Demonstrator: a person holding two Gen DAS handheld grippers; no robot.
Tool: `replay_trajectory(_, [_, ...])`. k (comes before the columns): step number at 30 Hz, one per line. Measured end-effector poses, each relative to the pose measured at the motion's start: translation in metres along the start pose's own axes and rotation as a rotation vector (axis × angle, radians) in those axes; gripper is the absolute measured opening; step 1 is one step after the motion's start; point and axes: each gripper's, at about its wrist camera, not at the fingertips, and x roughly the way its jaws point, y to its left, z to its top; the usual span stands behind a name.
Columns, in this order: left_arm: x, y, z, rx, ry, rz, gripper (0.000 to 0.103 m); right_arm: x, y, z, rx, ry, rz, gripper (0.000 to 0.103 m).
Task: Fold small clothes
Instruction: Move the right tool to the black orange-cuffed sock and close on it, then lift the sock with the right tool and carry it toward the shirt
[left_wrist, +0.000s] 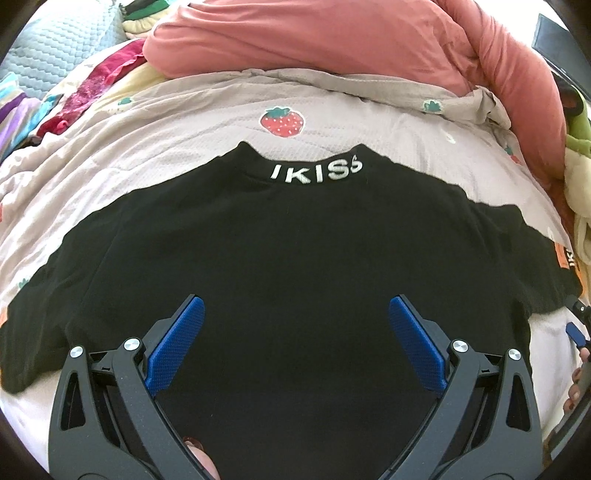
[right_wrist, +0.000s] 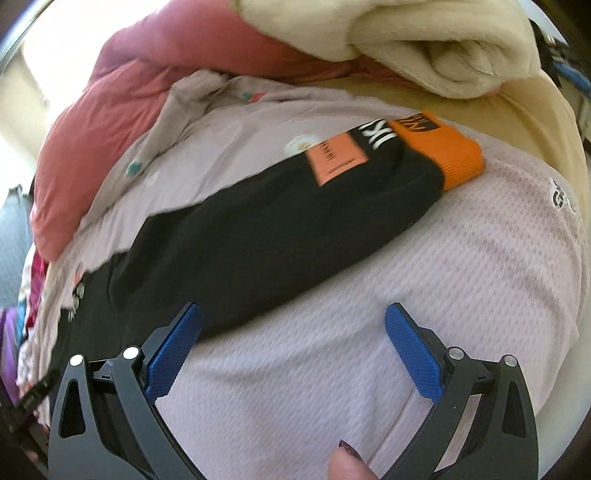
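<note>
A black long-sleeved top (left_wrist: 288, 251) with white "IKISS" lettering (left_wrist: 317, 171) at its collar lies flat, spread on a pale pink strawberry-print quilt (left_wrist: 207, 125). My left gripper (left_wrist: 295, 306) is open and empty, hovering over the middle of the top's body. In the right wrist view the top's right sleeve (right_wrist: 266, 236) stretches out to an orange cuff (right_wrist: 447, 151) with a pink label (right_wrist: 338, 158). My right gripper (right_wrist: 293, 314) is open and empty, just below the sleeve near the armpit, over the quilt (right_wrist: 424, 277).
A bunched salmon-pink duvet (left_wrist: 332, 40) lies behind the top. Colourful clothes (left_wrist: 85, 88) lie at the left, a grey-blue pillow (left_wrist: 62, 40) at the far left. A cream fleece blanket (right_wrist: 424, 40) sits beyond the cuff. The right gripper's tip (left_wrist: 576, 328) shows at the right edge.
</note>
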Motion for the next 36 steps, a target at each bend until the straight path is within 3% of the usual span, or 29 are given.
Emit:
replay_trajectory(10, [0.022, -0.005, 0.01, 0.001, 0.006, -0.008, 0.094, 0.018, -0.032, 0.039, 0.105, -0.07, 0.026, 0.098])
replay_trajectory(12, [0.024, -0.003, 0.008, -0.005, 0.007, -0.011, 0.094, 0.021, -0.039, 0.047, 0.127, -0.091, 0.039, 0.094])
replay_trajectory(14, [0.024, 0.0, 0.006, -0.017, 0.001, -0.022, 0.094, 0.025, -0.044, 0.056, 0.143, -0.1, 0.047, 0.079])
replay_trajectory(18, [0.023, 0.008, 0.005, -0.038, -0.01, -0.026, 0.094, 0.032, -0.051, 0.065, 0.159, -0.113, 0.075, 0.064])
replay_trajectory(22, [0.021, 0.017, 0.005, -0.057, -0.017, -0.035, 0.094, 0.034, -0.049, 0.068, 0.138, -0.136, 0.094, 0.032])
replay_trajectory(25, [0.018, 0.025, 0.004, -0.065, -0.023, -0.034, 0.094, 0.029, -0.043, 0.067, 0.115, -0.166, 0.134, 0.02])
replay_trajectory(28, [0.014, 0.033, 0.004, -0.081, -0.031, -0.028, 0.094, 0.017, -0.026, 0.065, 0.055, -0.218, 0.165, 0.015])
replay_trajectory(36, [0.001, 0.051, 0.004, -0.124, -0.045, -0.047, 0.094, -0.021, 0.042, 0.053, -0.125, -0.287, 0.246, 0.013])
